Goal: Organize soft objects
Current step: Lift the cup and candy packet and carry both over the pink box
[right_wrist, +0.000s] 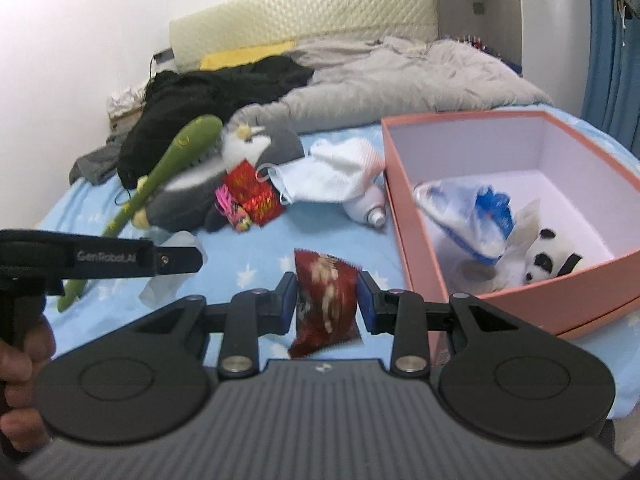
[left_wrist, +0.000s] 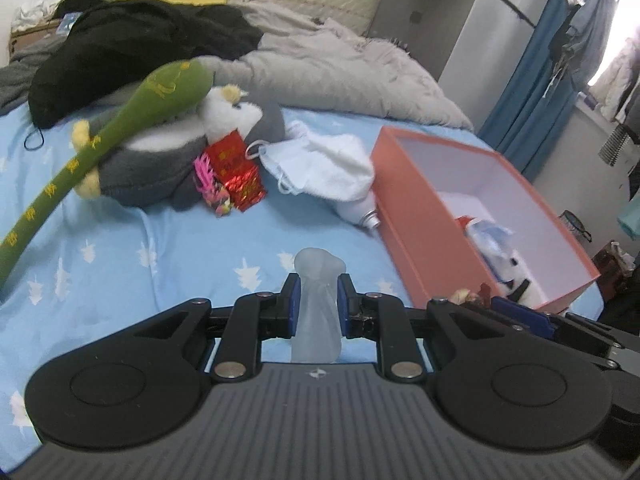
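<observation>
Tools lifted over the blue star-print bed (left_wrist: 120, 264): my left tool (left_wrist: 318, 294) pinches a translucent frosted soft piece (left_wrist: 318, 300), my right tool (right_wrist: 327, 300) pinches a crinkly red snack packet (right_wrist: 326, 304). I judge both bound for the open pink cardboard box (right_wrist: 416, 216), where a small panda plush (right_wrist: 548, 260) already sits.

text: "GenRobot.AI" — on left gripper (right_wrist: 176, 258) side | yellow characters on green plush (left_wrist: 120, 128) — unreadable

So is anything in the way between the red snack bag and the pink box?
Nothing visible is. The right tool holds the red snack bag above the bedsheet, and the pink box sits just to its right, top open.
</observation>
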Demonstrator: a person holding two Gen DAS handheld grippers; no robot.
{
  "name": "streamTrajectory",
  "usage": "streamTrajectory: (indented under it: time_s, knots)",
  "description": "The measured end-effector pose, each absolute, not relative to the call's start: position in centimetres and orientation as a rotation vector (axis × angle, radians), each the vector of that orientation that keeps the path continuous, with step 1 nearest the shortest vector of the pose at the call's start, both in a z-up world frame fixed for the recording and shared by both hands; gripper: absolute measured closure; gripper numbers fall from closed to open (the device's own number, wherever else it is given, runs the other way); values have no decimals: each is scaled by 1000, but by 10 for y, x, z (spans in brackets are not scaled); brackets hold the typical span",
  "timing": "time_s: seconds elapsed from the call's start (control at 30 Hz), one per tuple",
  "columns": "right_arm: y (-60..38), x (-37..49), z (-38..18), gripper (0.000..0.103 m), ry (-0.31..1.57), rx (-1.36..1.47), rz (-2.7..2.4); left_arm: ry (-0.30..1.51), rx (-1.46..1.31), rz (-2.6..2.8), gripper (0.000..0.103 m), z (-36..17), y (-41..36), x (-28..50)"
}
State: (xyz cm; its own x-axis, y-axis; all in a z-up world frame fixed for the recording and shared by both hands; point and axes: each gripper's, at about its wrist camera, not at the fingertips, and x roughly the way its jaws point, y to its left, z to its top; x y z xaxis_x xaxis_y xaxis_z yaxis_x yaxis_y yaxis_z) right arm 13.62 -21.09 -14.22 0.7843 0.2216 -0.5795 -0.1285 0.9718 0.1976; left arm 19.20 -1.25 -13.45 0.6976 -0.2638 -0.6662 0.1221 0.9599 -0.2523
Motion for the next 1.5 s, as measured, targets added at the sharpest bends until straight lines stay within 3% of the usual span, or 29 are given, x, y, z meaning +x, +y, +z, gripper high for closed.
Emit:
streamTrajectory:
  time_s: [0.03, 0.1, 0.37, 0.63, 0.93, 1.07, 1.5]
  knots:
    - [-212, 135, -139, 68, 636, 155, 191, 762, -194, -219, 81, -129, -13, 189]
    - [-214, 131, -132, 80, 624, 162, 194, 749, -196, -227, 80, -120, -15, 184]
    - [-224, 126, -133, 81, 632, 195, 195, 758, -194, -240, 80, -121, -22, 172]
    - [-245, 110, -182, 81, 756, 248, 190, 882, -180, -216, 79, -173, -19, 166]
    - [-239, 106, -216, 78, 828, 288, 276, 947, -193, -203, 78, -210, -11, 166]
    - [-218, 113, -215, 66, 818, 246, 356, 959, -195, -194, 78, -215, -6, 167]
    - [-186, 145, -241, 63, 877, 129, 401, 963, -192, -173, 78, -217, -3, 169]
